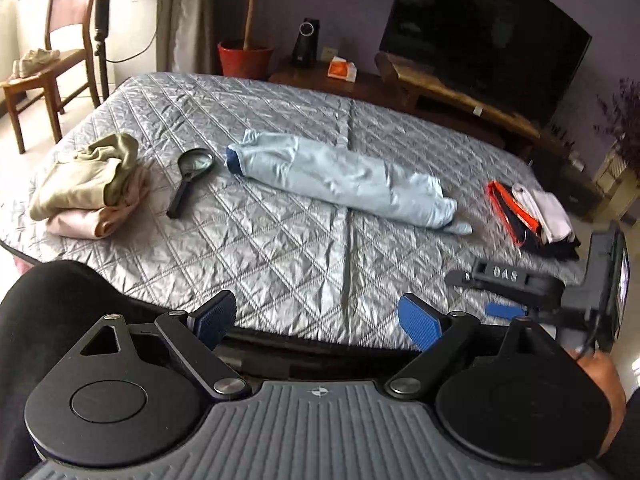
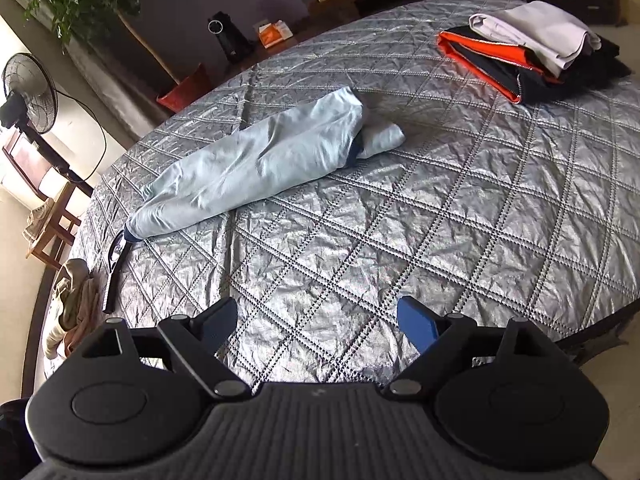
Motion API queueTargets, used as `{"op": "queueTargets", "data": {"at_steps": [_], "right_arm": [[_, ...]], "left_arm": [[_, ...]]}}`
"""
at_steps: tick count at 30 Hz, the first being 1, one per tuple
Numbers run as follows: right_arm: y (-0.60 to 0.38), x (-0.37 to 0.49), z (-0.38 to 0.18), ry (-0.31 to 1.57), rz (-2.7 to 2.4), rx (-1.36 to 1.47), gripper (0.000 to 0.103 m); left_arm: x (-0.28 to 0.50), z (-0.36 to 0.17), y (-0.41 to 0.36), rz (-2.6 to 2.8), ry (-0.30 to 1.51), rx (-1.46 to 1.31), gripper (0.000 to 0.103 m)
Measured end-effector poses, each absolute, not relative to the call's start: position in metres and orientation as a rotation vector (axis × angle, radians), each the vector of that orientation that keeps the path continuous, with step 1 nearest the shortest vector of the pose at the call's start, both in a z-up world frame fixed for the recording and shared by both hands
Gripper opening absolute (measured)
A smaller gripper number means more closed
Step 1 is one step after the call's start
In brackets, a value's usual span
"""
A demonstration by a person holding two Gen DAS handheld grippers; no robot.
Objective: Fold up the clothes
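Observation:
A light blue garment [image 1: 340, 178] [image 2: 256, 160] with dark blue trim lies bunched lengthwise in the middle of the silver quilted bed [image 1: 260, 248] [image 2: 440, 220]. My left gripper [image 1: 320, 320] hovers open over the bed's near edge, well short of the garment, with nothing between its blue pads. My right gripper [image 2: 318, 320] is also open and empty above the near part of the bed. In the left wrist view the right gripper [image 1: 508, 292] shows at the right edge, held by a hand [image 1: 600, 376].
A crumpled pile of olive and pink clothes [image 1: 90, 188] [image 2: 72, 308] sits at the bed's left, beside a magnifying glass [image 1: 190, 178] [image 2: 114, 272]. A folded stack of white, black and orange clothes [image 1: 532, 216] [image 2: 528, 52] lies at the right. Beyond the bed stand a TV [image 1: 488, 36], a chair [image 1: 52, 56], a fan [image 2: 28, 92] and a red pot [image 1: 245, 58].

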State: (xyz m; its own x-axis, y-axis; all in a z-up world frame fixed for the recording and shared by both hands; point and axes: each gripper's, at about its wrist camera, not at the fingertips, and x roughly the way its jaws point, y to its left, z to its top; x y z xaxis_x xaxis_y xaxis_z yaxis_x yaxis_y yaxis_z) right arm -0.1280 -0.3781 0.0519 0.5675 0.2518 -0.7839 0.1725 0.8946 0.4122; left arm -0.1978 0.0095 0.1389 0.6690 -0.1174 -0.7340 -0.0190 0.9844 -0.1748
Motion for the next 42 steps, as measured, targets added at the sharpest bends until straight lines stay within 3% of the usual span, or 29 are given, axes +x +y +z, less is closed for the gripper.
{"op": "queueTargets", "data": {"at_steps": [17, 22, 42], "right_arm": [[-0.372, -0.12, 0.046, 1.047, 0.025, 0.472, 0.084], [-0.367, -0.118, 0.046, 1.052, 0.012, 0.445, 0.084], [-0.382, -0.114, 0.041, 1.028, 0.007, 0.551, 0.081]], "left_arm": [[-0.135, 0.141, 0.055, -0.211, 0.68, -0.198, 0.094], [-0.129, 0.113, 0.059, -0.221, 0.74, -0.232, 0.094], [-0.114, 0.092, 0.051, -0.234, 0.811, -0.286, 0.094]]}}
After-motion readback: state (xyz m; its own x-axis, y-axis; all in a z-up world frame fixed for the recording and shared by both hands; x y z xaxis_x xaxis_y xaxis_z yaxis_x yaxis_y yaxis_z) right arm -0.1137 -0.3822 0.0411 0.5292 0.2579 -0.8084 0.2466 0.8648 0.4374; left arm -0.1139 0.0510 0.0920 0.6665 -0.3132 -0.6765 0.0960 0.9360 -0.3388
